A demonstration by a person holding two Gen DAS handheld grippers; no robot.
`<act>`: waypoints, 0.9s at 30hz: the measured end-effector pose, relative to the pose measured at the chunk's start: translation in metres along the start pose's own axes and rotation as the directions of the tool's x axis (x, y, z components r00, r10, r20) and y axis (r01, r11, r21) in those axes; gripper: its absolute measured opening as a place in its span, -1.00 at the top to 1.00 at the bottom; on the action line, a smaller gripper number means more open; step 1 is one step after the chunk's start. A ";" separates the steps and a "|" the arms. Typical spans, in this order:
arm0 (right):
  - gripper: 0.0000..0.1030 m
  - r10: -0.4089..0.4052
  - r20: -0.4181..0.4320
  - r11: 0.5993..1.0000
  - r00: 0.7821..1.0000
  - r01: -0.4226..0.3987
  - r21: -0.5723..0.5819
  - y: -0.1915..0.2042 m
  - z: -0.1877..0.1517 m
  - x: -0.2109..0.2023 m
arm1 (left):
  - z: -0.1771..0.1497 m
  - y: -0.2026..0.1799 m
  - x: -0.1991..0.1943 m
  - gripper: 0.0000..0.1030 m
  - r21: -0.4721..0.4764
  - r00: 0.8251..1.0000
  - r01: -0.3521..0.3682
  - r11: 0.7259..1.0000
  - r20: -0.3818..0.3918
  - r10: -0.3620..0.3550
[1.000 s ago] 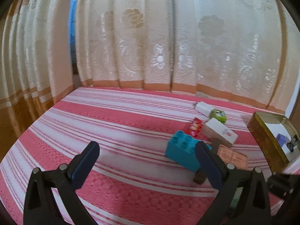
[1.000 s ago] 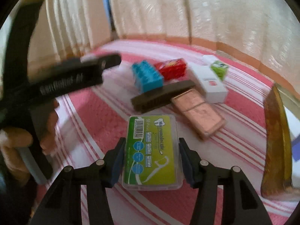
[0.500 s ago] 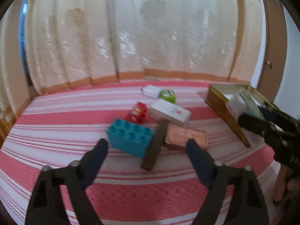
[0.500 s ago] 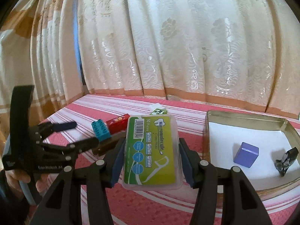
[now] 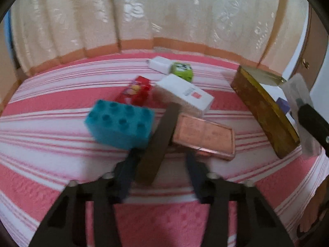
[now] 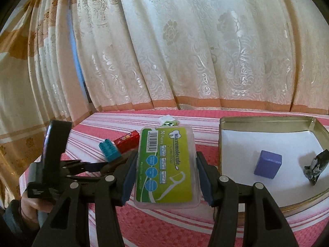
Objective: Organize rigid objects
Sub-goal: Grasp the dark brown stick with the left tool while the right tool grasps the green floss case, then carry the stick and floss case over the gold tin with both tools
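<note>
A dark brown bar (image 5: 160, 140) lies on the striped cloth, leaning across a copper-coloured flat case (image 5: 203, 135). My left gripper (image 5: 161, 155) straddles the bar's near end. Its jaws are closing: the left finger is at the bar's side and the right finger still stands off it. A teal toy brick (image 5: 120, 123) sits just left of the bar. My right gripper (image 6: 165, 154) is shut on a clear floss-pick box (image 6: 165, 164) with a green label, held in the air left of the open gold tin (image 6: 265, 120).
Behind the bar lie a red box (image 5: 136, 90), a white box (image 5: 185, 93), a green cube (image 5: 182, 72) and a small white box (image 5: 160, 62). The tin holds a purple cube (image 6: 267, 164) and a black clip (image 6: 315, 167). Curtains close off the far side.
My left gripper has swung right and down onto the brown bar, its jaws narrowing from wide open. The right gripper lifted the floss-pick box off the cloth and over beside the tin.
</note>
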State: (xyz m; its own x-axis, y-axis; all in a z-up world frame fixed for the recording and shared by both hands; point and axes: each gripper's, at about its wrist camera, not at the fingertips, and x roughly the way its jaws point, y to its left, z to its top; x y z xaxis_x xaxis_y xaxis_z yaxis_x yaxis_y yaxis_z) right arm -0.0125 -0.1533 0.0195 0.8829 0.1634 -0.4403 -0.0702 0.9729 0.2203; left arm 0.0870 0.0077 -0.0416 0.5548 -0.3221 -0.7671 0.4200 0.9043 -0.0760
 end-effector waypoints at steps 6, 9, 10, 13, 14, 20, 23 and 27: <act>-0.10 -0.020 0.003 1.000 1.000 0.020 0.008 -0.006 0.001 0.000 | 0.011 -0.005 0.012 0.44 -0.029 1.000 0.000 1.000 0.004 0.000; -0.10 -0.022 0.001 0.999 1.000 0.022 0.030 -0.011 0.003 0.000 | 0.011 -0.001 0.013 0.44 -0.060 1.000 0.018 0.998 0.011 -0.017; -0.10 -0.022 0.000 0.999 1.000 0.022 0.035 -0.012 0.003 0.000 | 0.011 -0.001 0.013 0.50 -0.064 1.000 0.015 0.998 0.012 -0.014; -0.10 -0.031 -0.001 0.999 1.000 0.031 0.033 -0.013 0.003 0.000 | 0.007 0.002 0.010 0.74 -0.090 0.999 0.036 0.995 0.016 -0.035; -0.10 -0.033 -0.001 0.999 0.999 0.033 0.032 -0.013 0.003 0.000 | 0.005 0.004 0.009 0.74 -0.102 0.999 0.052 0.993 0.020 -0.050; -0.10 -0.042 0.019 0.998 0.999 0.041 0.045 -0.017 0.005 -0.004 | -0.006 0.009 -0.014 0.74 -0.154 0.991 0.082 0.985 0.115 -0.065; -0.10 -0.051 0.036 0.998 0.998 0.050 0.043 -0.018 0.006 -0.008 | -0.010 0.007 -0.025 0.74 -0.148 0.985 0.079 0.986 0.166 -0.054; -0.10 -0.058 0.062 0.998 0.996 0.056 0.040 -0.018 0.007 -0.013 | -0.013 0.001 -0.038 0.74 -0.130 0.974 0.059 0.990 0.225 -0.029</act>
State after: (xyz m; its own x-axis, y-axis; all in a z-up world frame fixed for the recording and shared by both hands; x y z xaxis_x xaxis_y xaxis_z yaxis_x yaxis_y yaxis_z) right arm -0.0194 -0.1743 0.0276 0.9126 0.0959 -0.3976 -0.0020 0.9731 0.2302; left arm 0.0565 0.0249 -0.0208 0.6899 -0.4028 -0.6015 0.3554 0.9123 -0.2033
